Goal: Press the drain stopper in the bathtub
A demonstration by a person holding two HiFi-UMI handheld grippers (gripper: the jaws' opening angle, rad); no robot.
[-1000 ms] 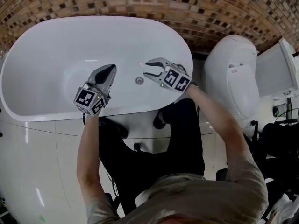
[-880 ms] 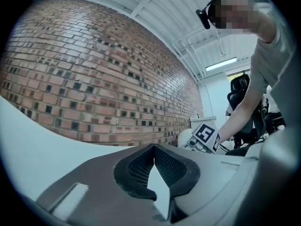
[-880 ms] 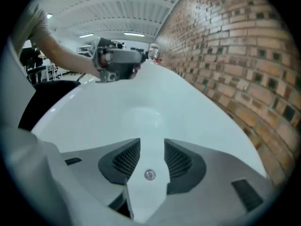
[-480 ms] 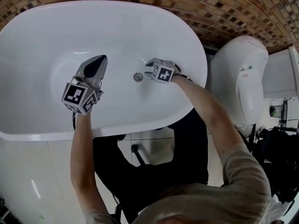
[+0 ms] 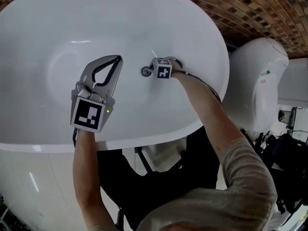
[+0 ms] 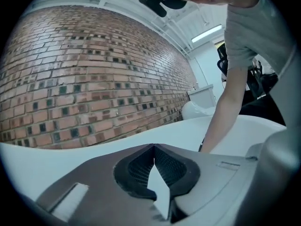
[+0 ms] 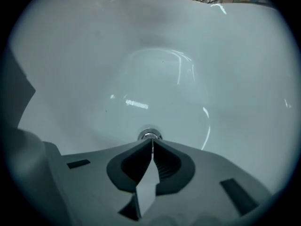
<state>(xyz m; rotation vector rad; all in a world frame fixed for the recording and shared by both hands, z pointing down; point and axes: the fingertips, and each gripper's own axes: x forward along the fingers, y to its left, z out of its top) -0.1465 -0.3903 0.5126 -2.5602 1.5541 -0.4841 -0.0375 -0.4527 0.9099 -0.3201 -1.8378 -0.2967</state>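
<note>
Left gripper (image 5: 117,58): held over the bathtub floor, its marker cube nearest the person and its fingers (image 6: 136,166) pointing away, toward the far wall of the tub.
Left fingers: tips pressed together, with nothing between them; in the left gripper view only the tub rim and a brick wall (image 6: 84,79) lie beyond the tips.
Bathtub (image 5: 43,42): white and oval, its long axis running left to right in the head view; both pairs of fingers are inside it.
Drain stopper (image 5: 146,71): a small round chrome disc set in the tub floor, well to the right of the left fingertips and just left of the right fingertips.
Stopper direction: its flat face points up out of the tub; being round, it shows no long axis across the floor.
Right gripper (image 5: 152,70): reaches in from the right on an outstretched forearm (image 5: 202,105), tips aimed left at the stopper.
Right fingers (image 7: 136,161): closing, the tips already meeting, with nothing between them.
Stopper from the right gripper view: the drain stopper (image 7: 149,135) sits straight ahead, just past the tips; whether they touch it cannot be told.
Toilet (image 5: 260,81): white, outside the tub, well to the right of the right fingers.
</note>
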